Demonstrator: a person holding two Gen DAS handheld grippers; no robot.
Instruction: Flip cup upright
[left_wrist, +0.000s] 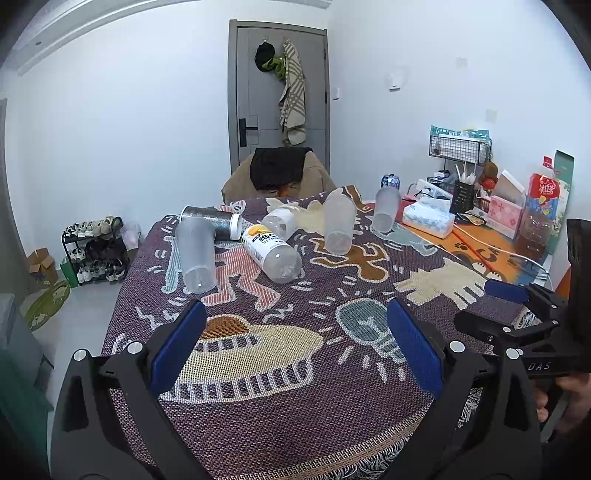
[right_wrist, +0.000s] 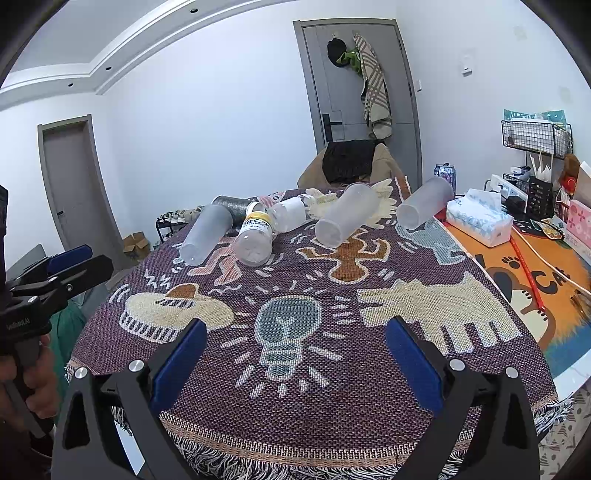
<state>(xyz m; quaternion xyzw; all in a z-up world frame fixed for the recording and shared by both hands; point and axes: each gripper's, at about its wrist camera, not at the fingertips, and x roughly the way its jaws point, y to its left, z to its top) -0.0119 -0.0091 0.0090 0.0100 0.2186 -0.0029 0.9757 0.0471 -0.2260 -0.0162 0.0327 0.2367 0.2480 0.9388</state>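
Note:
Three frosted plastic cups lie on their sides on the patterned cloth: a left cup (left_wrist: 196, 254) (right_wrist: 207, 235), a middle cup (left_wrist: 339, 221) (right_wrist: 343, 215) and a right cup (left_wrist: 386, 209) (right_wrist: 424, 208). Their closed bases face me. My left gripper (left_wrist: 297, 319) is open and empty, above the near part of the cloth, well short of the cups. My right gripper (right_wrist: 295, 336) is open and empty, above the lightbulb pattern; it also shows at the right edge of the left wrist view (left_wrist: 517, 306).
Among the cups lie a yellow-labelled bottle (left_wrist: 271, 254) (right_wrist: 255, 236), a clear bottle (left_wrist: 282, 221) and a silver can (left_wrist: 212, 219). A tissue pack (right_wrist: 480, 218), soda can (right_wrist: 446, 173), wire rack and boxes crowd the right side. A chair (left_wrist: 279, 173) stands behind the table.

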